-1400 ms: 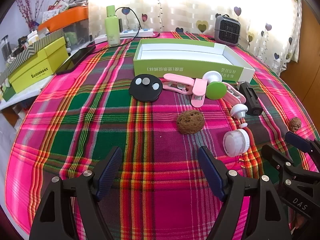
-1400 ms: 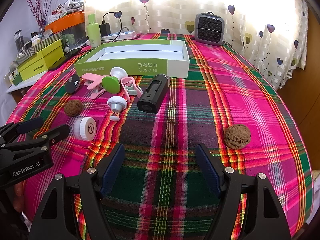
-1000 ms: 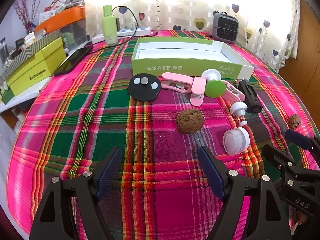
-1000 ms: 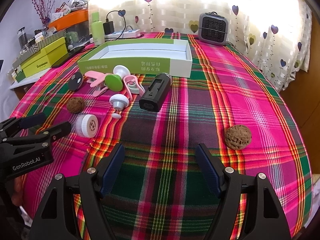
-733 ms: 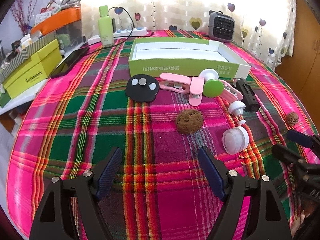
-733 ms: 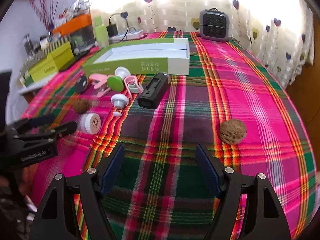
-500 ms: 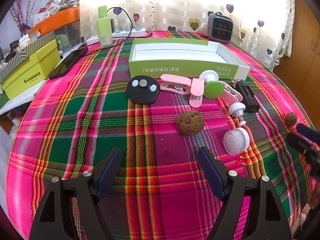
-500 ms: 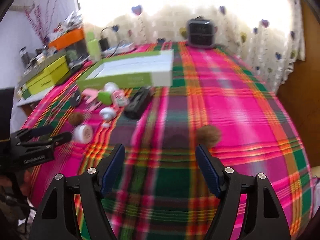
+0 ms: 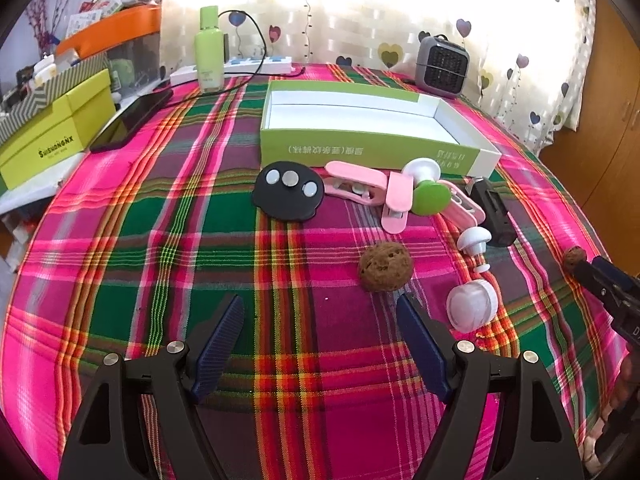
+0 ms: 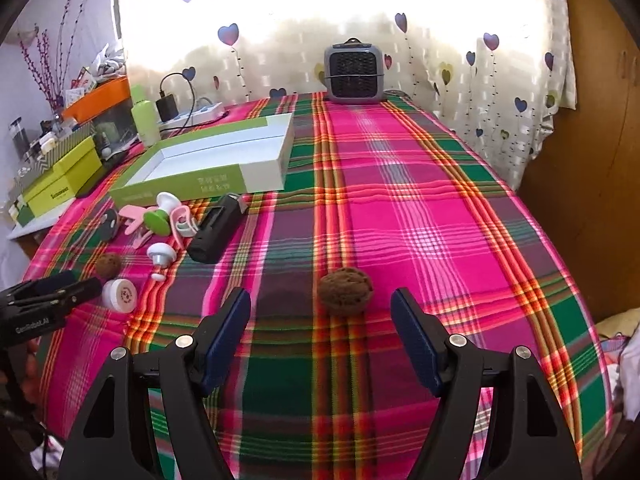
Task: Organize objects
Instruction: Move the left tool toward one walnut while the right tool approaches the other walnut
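My right gripper is open and empty, its jaws on either side of a brown walnut just ahead on the plaid cloth. My left gripper is open and empty; a second walnut lies just ahead to its right. An open green-and-white box stands further back. In front of it lie a black disc, pink clips, a green-and-white knob, a black device, a small white knob and a white round jar.
A grey mini heater stands at the table's far edge. A green bottle, a power strip, a phone and yellow-green boxes sit at the left. A wooden cabinet stands right of the table.
My right gripper has swung right and forward, so the walnut now sits between its jaws. My left gripper has barely moved.
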